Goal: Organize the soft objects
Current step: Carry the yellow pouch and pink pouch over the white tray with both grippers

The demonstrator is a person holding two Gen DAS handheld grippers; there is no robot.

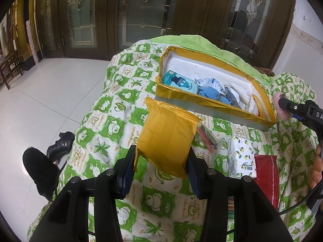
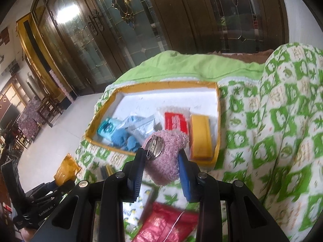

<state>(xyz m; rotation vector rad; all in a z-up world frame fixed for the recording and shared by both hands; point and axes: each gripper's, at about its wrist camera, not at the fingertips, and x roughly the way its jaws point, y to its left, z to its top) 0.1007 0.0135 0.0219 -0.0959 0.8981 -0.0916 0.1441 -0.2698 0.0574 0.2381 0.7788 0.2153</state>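
On the green-patterned quilt [image 1: 113, 109] we see a gold-rimmed box [image 1: 214, 104] at twelve o'clock of both grippers.
We find our left gripper [image 1: 161, 157] clamped on a gold foil packet [image 1: 167, 133], lifted at seven o'clock of the box; our right gripper [image 2: 161, 159] pinches a pink fuzzy pouch [image 2: 167, 157] with a metal clasp [image 2: 153, 147], near the box's front rim. A red packet [image 2: 165, 225] lies at six o'clock, beneath it.
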